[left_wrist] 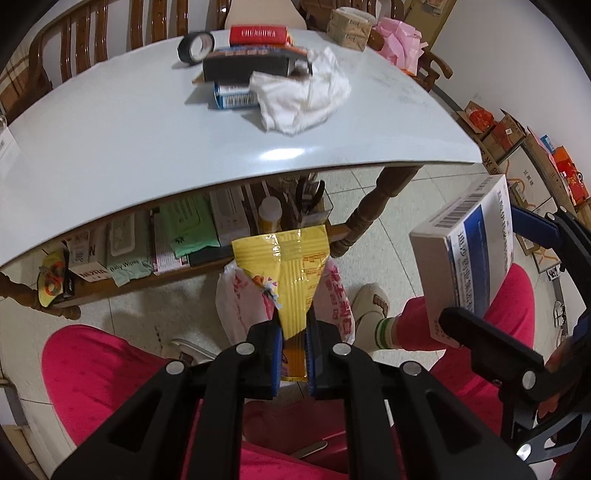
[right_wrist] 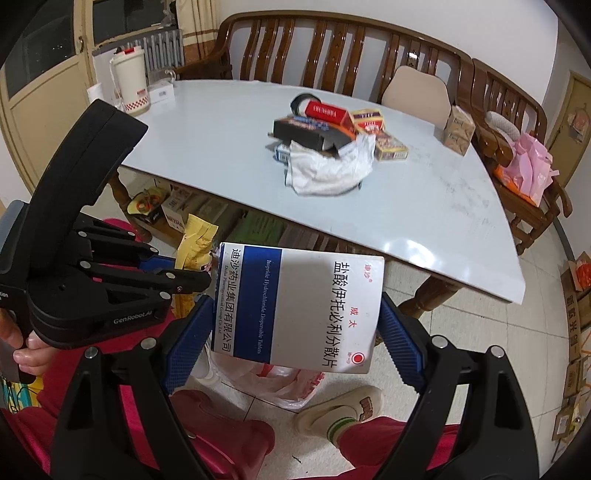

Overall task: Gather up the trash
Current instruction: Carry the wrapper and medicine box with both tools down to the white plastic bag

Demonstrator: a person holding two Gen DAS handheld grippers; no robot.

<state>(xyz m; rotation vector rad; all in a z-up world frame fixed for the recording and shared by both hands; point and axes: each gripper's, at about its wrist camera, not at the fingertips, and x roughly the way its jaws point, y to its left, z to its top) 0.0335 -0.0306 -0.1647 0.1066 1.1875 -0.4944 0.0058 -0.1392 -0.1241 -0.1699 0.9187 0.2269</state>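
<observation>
- The pale grey glossy surface point(right_wrist: 229, 147) with turned wooden legs fills the upper part of both views; a brown slatted wooden bench point(right_wrist: 332, 48) stands behind it.
- Near the far middle of the surface lies a heap of trash: a crumpled white tissue point(left_wrist: 303, 96), a black flat carton point(left_wrist: 247, 64), a red cigarette pack point(left_wrist: 258, 35) and a roll of black tape point(left_wrist: 195, 46) (all touching or overlapping, except the tape, which sits just beside).
- A white-and-blue cardboard medicine box point(right_wrist: 295, 306) hangs in the air below the surface's near edge, pinched by its two sides between the blue pads of the right tool point(right_wrist: 295, 332).
- A white plastic bag with red print point(right_wrist: 280, 384) sits on the tiled floor between the person's pink-trousered legs, under both tools.
- A yellow foil snack wrapper point(left_wrist: 291, 280) is held above that bag, its lower end clamped by the left tool point(left_wrist: 295, 332), whose fingers are pressed together on it.
</observation>
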